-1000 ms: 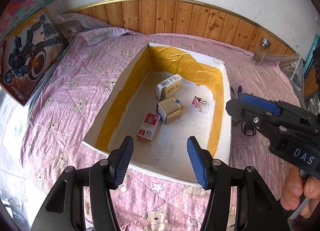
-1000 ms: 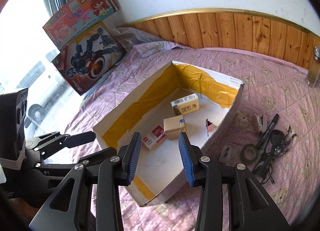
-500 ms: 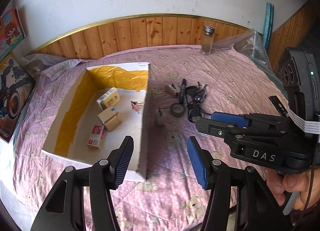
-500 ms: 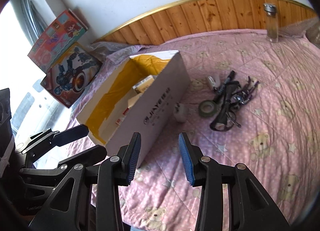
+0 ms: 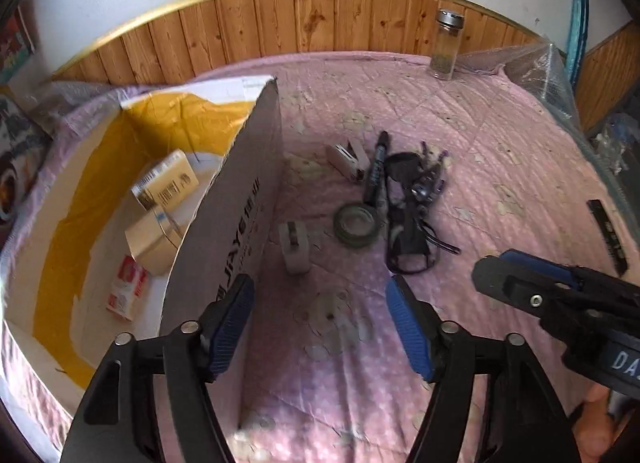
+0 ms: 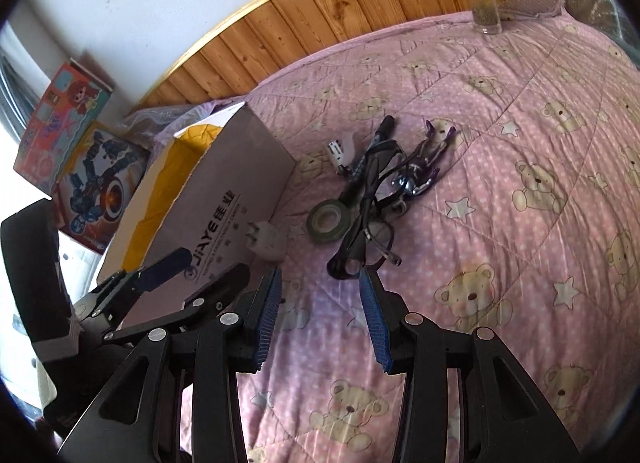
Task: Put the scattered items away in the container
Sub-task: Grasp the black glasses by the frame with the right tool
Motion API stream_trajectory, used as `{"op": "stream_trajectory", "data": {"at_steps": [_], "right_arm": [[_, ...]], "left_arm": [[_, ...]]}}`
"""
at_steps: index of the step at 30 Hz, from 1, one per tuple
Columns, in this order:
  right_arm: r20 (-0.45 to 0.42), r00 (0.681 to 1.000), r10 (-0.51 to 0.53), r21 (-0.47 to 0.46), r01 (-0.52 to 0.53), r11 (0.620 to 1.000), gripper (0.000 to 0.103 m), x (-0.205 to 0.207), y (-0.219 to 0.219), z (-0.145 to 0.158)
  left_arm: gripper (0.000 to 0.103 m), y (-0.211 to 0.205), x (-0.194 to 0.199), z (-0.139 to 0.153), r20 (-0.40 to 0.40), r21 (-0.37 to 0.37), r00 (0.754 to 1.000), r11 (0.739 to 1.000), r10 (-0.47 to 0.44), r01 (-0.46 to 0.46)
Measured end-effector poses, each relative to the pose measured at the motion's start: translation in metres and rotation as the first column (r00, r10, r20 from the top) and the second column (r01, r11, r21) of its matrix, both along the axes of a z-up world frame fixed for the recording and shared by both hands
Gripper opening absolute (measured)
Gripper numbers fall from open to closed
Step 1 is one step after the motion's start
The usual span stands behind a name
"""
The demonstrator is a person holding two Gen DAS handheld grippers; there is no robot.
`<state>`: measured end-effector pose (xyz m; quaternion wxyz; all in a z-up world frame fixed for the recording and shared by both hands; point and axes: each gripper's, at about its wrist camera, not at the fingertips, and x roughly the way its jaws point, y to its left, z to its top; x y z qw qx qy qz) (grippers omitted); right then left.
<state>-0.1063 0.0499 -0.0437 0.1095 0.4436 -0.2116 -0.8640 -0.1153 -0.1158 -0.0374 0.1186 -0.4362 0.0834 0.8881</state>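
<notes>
Box (image 5: pixel 236 199) sits at the left on the pink quilted bed (image 5: pixel 500 151), open top; inside lie three small cartons, one tan (image 5: pixel 154 239), one printed (image 5: pixel 166 185), one red-and-white (image 5: pixel 126 293). Task judged partly done.

Loose items remain outside, in a cluster to the right of the box wall: white plug adapter (image 6: pixel 266 241) just beside the wall, roll of dark tape (image 6: pixel 330 221), black pen (image 5: pixel 376 173), tangle of glasses and cords (image 6: pixel 368 203), purple figure (image 6: pixel 430 157), small white stapler-like piece (image 5: pixel 346 159). Glass jar (image 5: pixel 446 45) stands well apart by the wooden panelling.

Left claw (image 5: pixel 322 327): fingers apart, holding nothing, hovering above the quilt just beside the box's near corner. Right claw (image 6: pixel 320 317): fingers apart, holding nothing, also above the quilt.

Key relation: the cluster lies straight ahead of both claws. In the right view, the near end of the glasses tangle sits just beyond the right claw's right fingertip (image 6: pixel 370 295), so the right claw is judged nearer to it. The adapter lies ahead and slightly left, closer to the left claw's line. Pen's long axis runs roughly away from the claws, so a grasp across it would need little wrist turn.

Risk: cords are interlaced; lifting one piece may drag others.
</notes>
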Motion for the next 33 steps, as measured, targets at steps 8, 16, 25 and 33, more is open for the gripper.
{"op": "stream_trajectory", "data": {"at_steps": [8,16,25,33], "right_arm": [[0.042,0.998,-0.037,-0.028,0.038,0.999,0.045,-0.043,0.022,-0.026],[0.061,0.997,-0.048,-0.049,0.051,0.997,0.044,-0.051,0.04,-0.038],[0.05,0.997,0.053,0.01,-0.054,0.998,0.045,-0.068,0.011,-0.039],[0.133,0.989,0.069,0.043,-0.075,0.996,0.034,-0.097,-0.003,-0.071]], "left_arm": [[0.077,0.022,-0.014,-0.005,-0.076,-0.053,0.997,0.999,-0.01,0.006],[0.077,0.054,0.005,-0.017,-0.077,-0.176,0.981,0.971,-0.179,0.164],[0.077,0.016,-0.065,-0.063,0.111,0.024,0.994,1.0,-0.012,0.01],[0.044,-0.005,-0.101,-0.08,0.166,0.175,0.985,0.982,0.044,-0.073]]}}
